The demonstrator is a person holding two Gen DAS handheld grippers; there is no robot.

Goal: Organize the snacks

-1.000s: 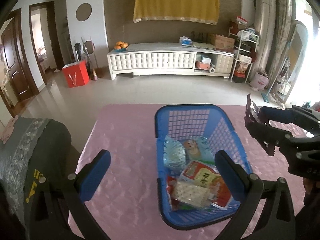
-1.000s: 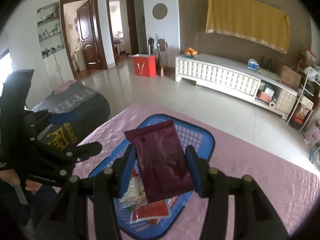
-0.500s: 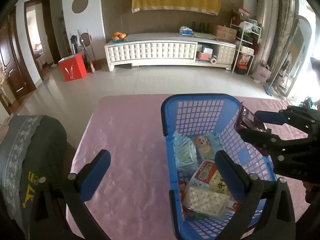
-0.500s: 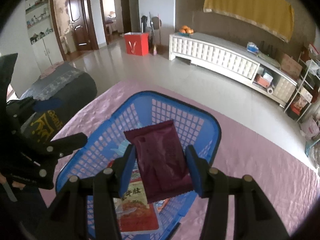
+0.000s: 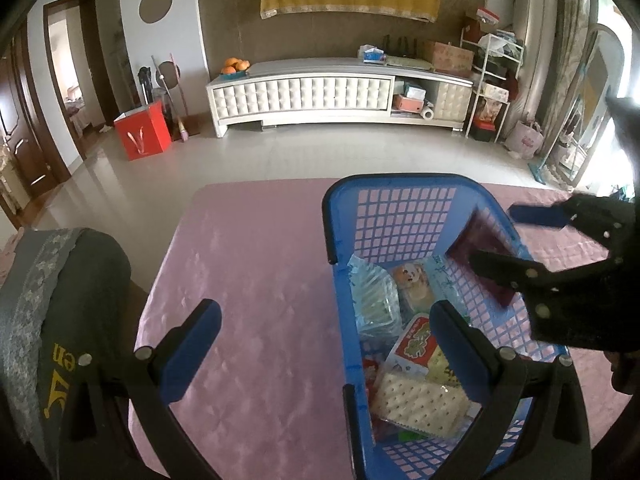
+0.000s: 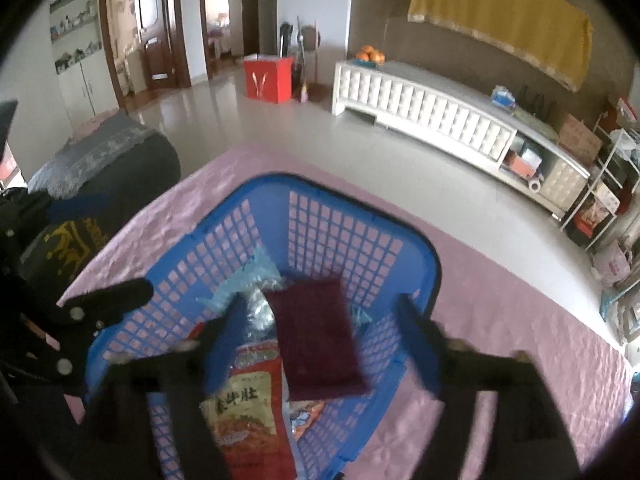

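A blue lattice basket (image 5: 400, 180) stands on the pink table and holds several snack packets, among them a cracker pack (image 5: 420, 400) and a red-and-yellow packet (image 6: 248, 392). My right gripper (image 6: 320, 306) hangs over the basket and its jaws are opening. The maroon packet (image 6: 320, 336) lies loose and blurred between them, touching neither pad, inside the basket (image 6: 320, 190). In the left wrist view the same packet (image 5: 480, 248) leans by the basket's right wall under the right gripper (image 5: 516, 240). My left gripper (image 5: 326, 312) is open, empty, and straddles the basket's left wall.
The pink tablecloth (image 5: 248, 280) stretches left of the basket. A dark chair back with a grey lace cover (image 5: 60, 300) stands at the table's left edge. Far off across the tiled floor are a white cabinet (image 5: 320, 92) and a red box (image 5: 142, 136).
Both grippers have sunk toward the basket. The right gripper's jaws have spread and let go of the maroon packet, which has dropped into the basket.
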